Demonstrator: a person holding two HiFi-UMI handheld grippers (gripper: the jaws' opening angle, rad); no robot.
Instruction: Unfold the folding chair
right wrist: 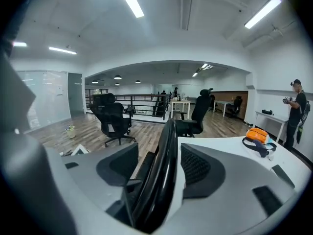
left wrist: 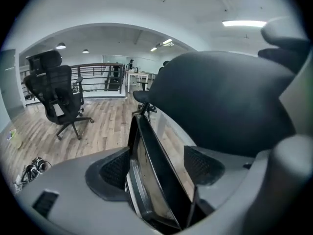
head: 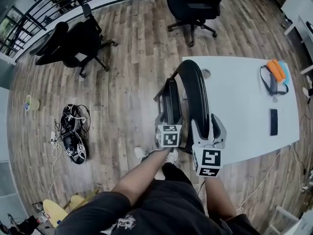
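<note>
At lower centre, your left gripper (head: pixel 168 124) pinches the edge of the seat panel (head: pixel 171 99) of the folding chair (head: pixel 194 97). Your right gripper (head: pixel 209 130) clamps its curved backrest (head: pixel 190 70), probably so you can pull the two parts apart. The chair stands mid-frame beside the white table (head: pixel 244 106). Its legs and hinge are hidden underneath.

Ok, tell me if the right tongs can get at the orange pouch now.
Probably not yet: the right tongs are shut on the back of the folding chair, and the orange pouch lies far across the white table. Nothing blocks the path, so they'd need to let go first.
</note>
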